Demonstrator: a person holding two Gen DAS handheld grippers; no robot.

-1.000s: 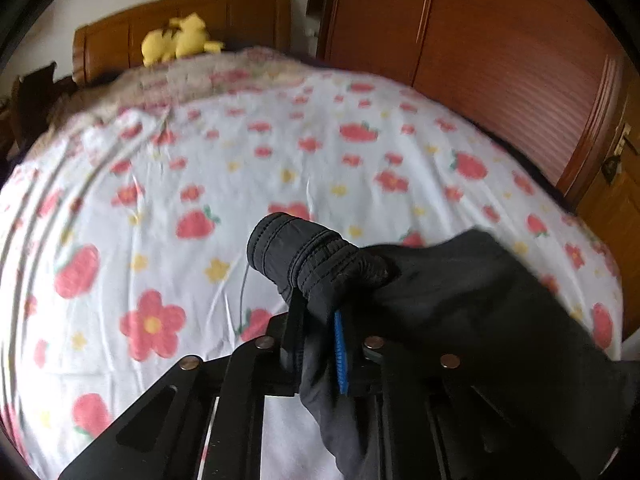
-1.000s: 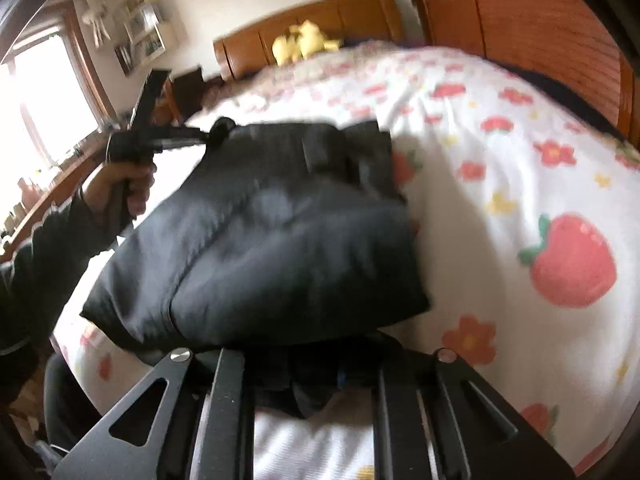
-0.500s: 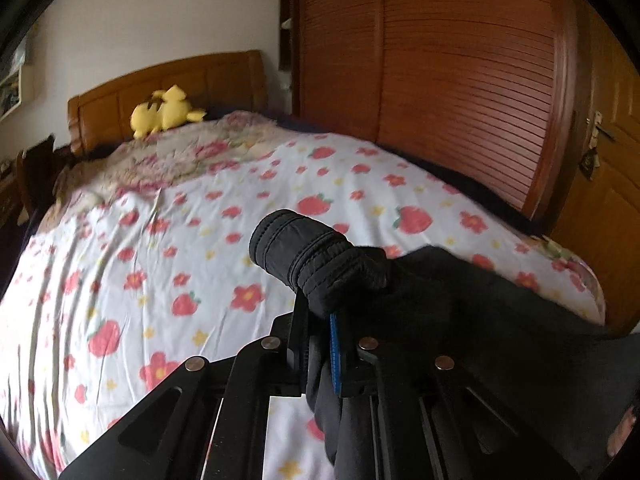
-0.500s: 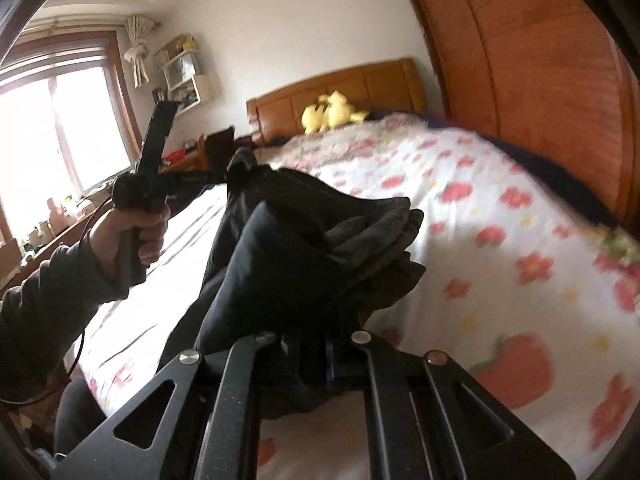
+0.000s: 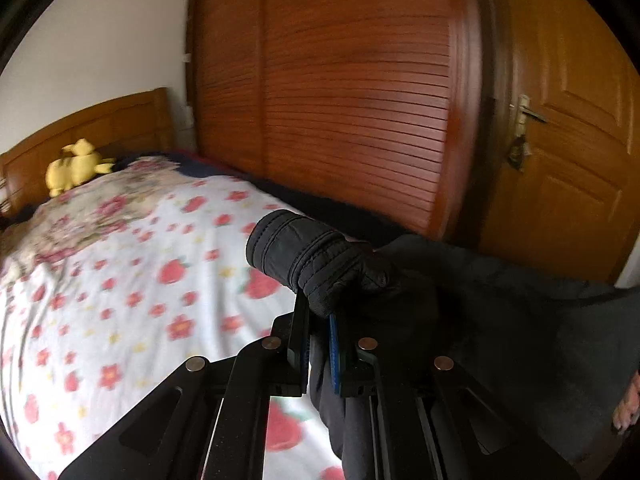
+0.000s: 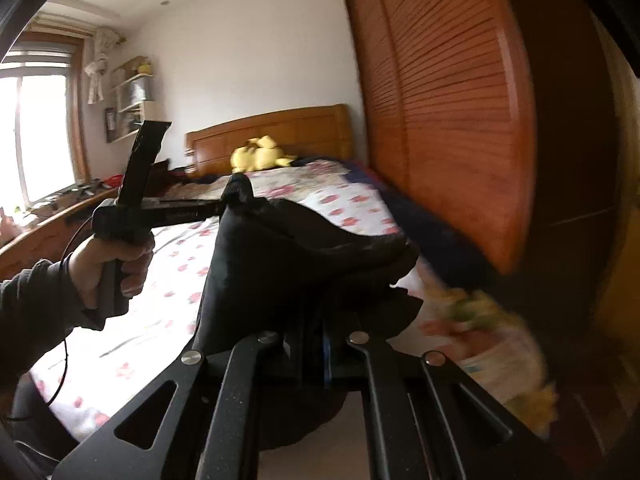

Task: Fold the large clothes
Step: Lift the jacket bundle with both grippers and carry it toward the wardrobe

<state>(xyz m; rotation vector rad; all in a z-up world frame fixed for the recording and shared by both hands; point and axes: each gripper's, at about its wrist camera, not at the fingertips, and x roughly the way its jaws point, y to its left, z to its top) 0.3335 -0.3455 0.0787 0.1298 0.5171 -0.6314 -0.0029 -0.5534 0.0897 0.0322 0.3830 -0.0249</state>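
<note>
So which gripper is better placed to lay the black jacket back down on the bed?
Probably the left gripper: its black jacket cuff hangs over the bed; the right gripper sits past the edge.

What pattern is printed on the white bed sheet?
The white bed sheet has red strawberries, red flowers and small yellow flowers, clearest in the left wrist view.

You are lifting the black garment (image 6: pixel 304 264) clear of the bed (image 6: pixel 176 248), both grippers rising toward 12 o'clock.
</note>
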